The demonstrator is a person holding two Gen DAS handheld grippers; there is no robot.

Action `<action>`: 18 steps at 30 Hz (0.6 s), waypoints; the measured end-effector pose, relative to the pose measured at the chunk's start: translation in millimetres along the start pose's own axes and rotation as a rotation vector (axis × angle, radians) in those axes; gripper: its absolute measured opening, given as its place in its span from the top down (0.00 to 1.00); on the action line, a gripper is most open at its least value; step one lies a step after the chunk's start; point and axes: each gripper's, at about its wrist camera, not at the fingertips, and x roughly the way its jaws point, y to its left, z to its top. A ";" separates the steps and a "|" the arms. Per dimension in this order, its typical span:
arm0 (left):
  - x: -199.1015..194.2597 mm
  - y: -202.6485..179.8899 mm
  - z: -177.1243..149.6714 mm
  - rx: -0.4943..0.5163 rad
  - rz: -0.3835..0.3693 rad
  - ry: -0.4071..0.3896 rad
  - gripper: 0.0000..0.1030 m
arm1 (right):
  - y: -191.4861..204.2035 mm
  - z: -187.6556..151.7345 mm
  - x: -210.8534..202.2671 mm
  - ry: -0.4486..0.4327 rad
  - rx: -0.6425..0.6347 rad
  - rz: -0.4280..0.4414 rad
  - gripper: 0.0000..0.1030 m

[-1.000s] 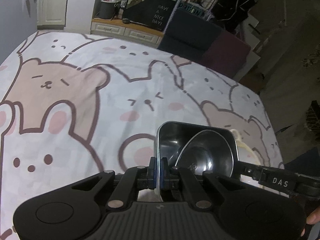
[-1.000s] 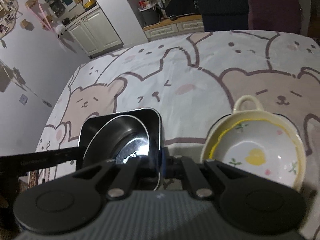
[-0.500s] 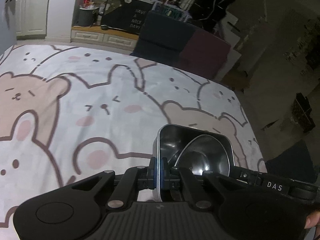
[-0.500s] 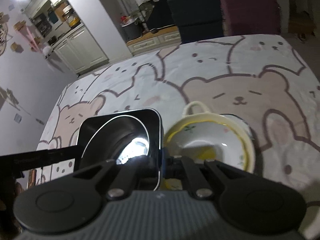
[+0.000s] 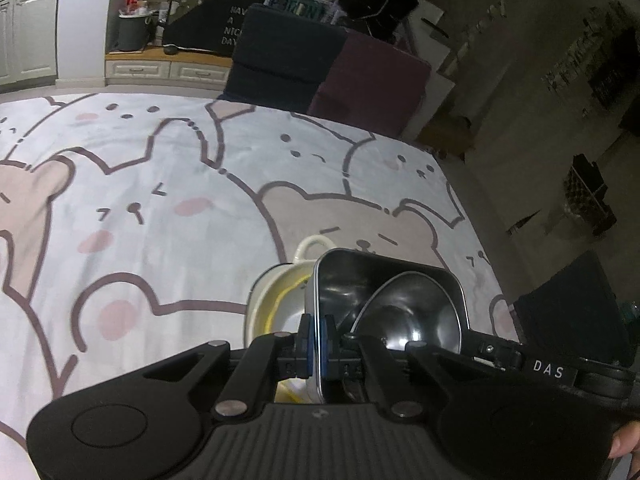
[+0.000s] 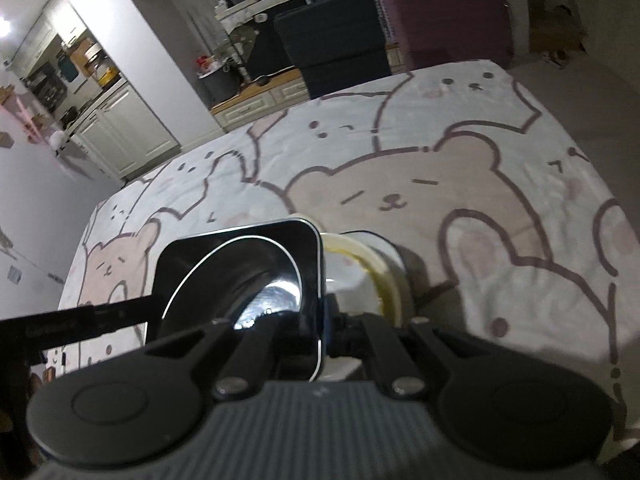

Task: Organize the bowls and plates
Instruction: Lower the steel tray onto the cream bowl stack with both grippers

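A square steel dish [image 5: 344, 280] with a round steel bowl [image 5: 416, 312] inside it hangs above the bear-print tablecloth [image 5: 160, 184]. My left gripper [image 5: 319, 334] is shut on the dish's left rim. On the opposite rim, my right gripper [image 6: 322, 320] is shut too. A cream ceramic bowl [image 5: 272, 300] with a yellow rim and a loop handle sits on the cloth, partly hidden under the dish. In the right wrist view the dish [image 6: 192, 256] and steel bowl [image 6: 260, 280] cover most of the ceramic bowl [image 6: 380, 264].
The table's right edge [image 5: 472, 216] runs close to the dishes, with dark floor beyond. A dark blue chair [image 5: 284, 56] and a purple chair [image 5: 368, 80] stand at the far side. White cabinets [image 6: 120, 132] line the back wall.
Both grippers have carried the steel dish and its bowl rightward across the table. The ceramic bowl, earlier to the right of the dish, now lies partly beneath it.
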 end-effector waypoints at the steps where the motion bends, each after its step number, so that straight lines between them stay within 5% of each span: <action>1: 2.4 -1.2 -0.2 -0.001 -0.003 0.004 0.97 | -1.9 0.0 0.7 0.001 0.004 -0.003 0.96; 18: 41.4 5.8 3.5 -0.026 0.007 0.073 0.97 | -18.6 7.8 20.3 0.036 0.008 -0.042 0.96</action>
